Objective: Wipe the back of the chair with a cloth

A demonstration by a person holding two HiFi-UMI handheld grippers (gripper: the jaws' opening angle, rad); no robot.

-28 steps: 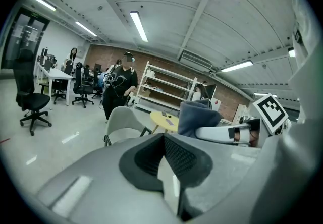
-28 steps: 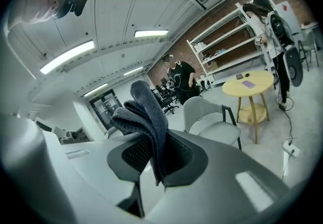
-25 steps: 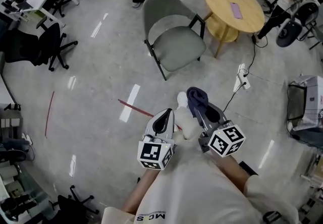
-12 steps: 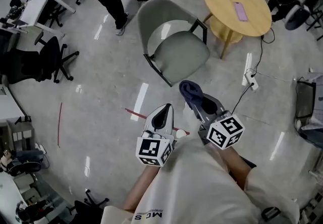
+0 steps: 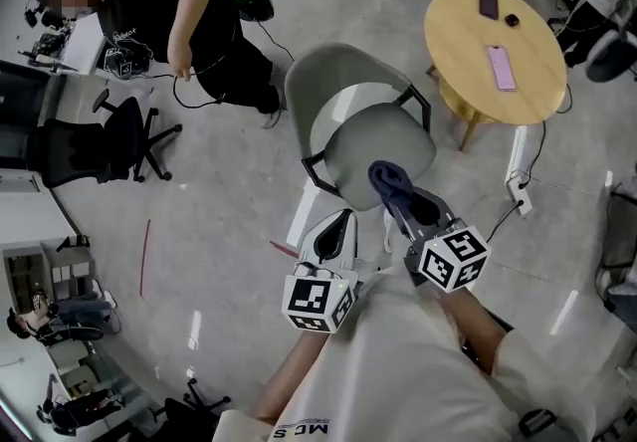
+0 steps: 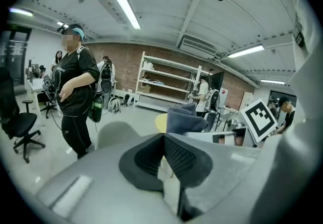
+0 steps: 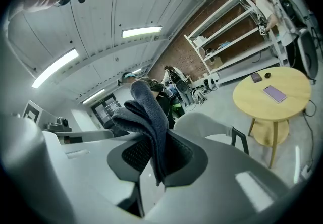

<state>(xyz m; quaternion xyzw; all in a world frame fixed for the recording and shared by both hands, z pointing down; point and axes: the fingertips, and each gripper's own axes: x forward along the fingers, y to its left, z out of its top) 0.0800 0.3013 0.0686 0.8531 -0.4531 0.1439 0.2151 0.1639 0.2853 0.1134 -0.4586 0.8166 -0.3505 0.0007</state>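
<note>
– Grey polished floor [image 5: 219,191] all round. Has the walker closed in?
– Yes. Of the two grippers, the right gripper [image 5: 396,199] is clamped on the one dark blue cloth [image 5: 389,178], which stands up from its jaws. The left gripper [image 5: 336,224], just beside it, is pressed closed on nothing. Just ahead stands the single chair [image 5: 370,136], back on the far side. It was well ahead a second ago.
– Wiping begun?
– Not yet, though I'd say the back is nearly reachable. Further right is one round table [image 5: 468,42].
</note>
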